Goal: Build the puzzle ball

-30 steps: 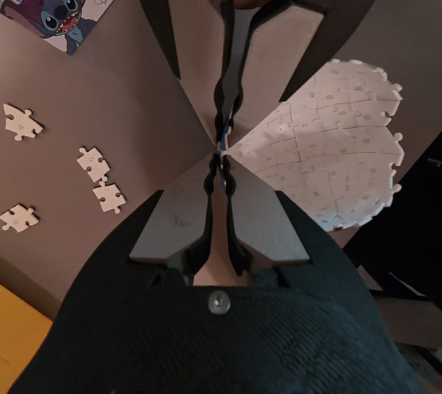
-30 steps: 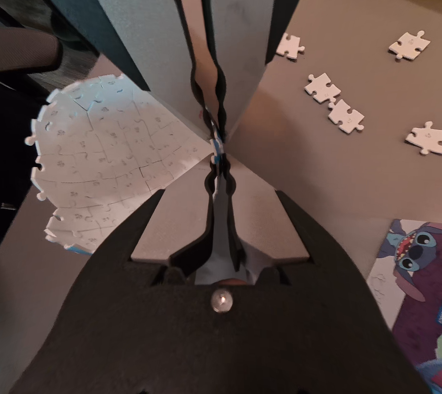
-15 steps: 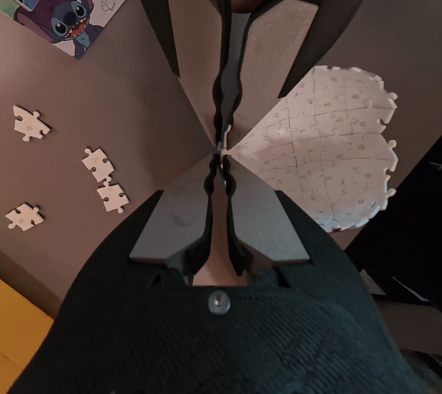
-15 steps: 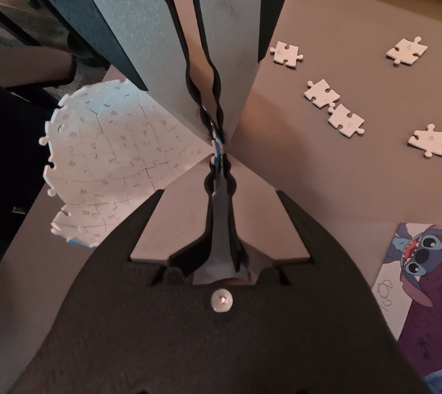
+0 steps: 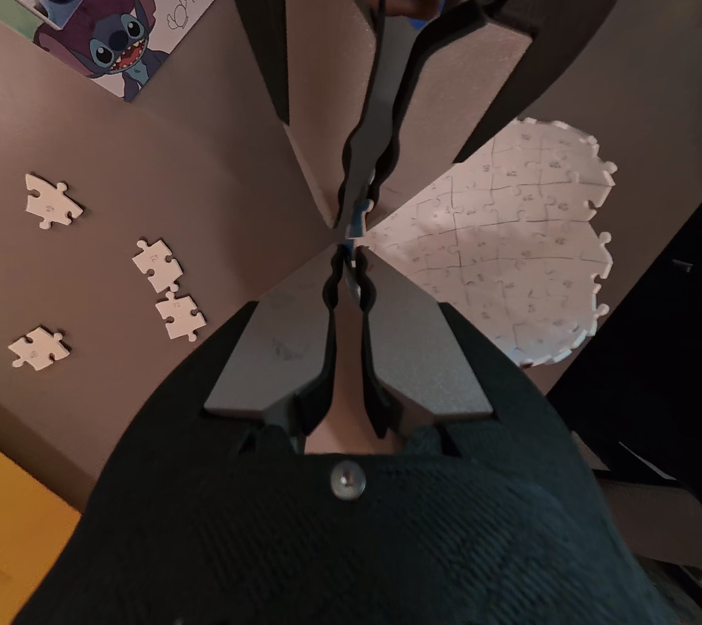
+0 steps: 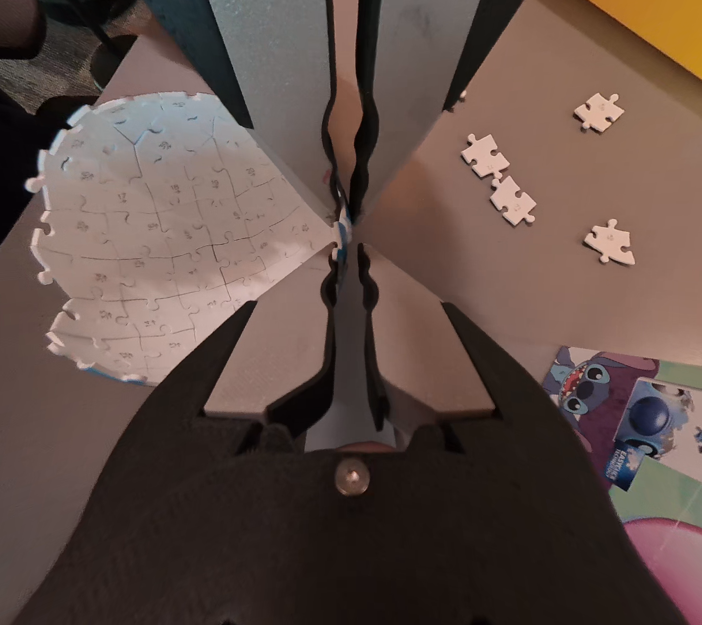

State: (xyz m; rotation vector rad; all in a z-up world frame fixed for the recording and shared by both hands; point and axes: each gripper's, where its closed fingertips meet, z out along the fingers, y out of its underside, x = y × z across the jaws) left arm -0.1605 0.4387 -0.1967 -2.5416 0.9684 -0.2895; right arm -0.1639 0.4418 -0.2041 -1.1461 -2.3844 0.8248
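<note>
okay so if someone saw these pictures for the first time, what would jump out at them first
Most striking is the white half-built puzzle ball, a curved shell of joined pieces held over the brown table. The left tool and the right tool meet tip to tip at its rim, each pinching the blue-edged border there. Beyond them, loose white puzzle pieces lie scattered on the table beside a cartoon-printed puzzle box.

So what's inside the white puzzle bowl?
The puzzle bowl is a half-built ball, and its hollow inside shows only the white backs of joined pieces with small marks. Nothing loose lies in the part I can see. The two tools hide the side nearest them.
</note>
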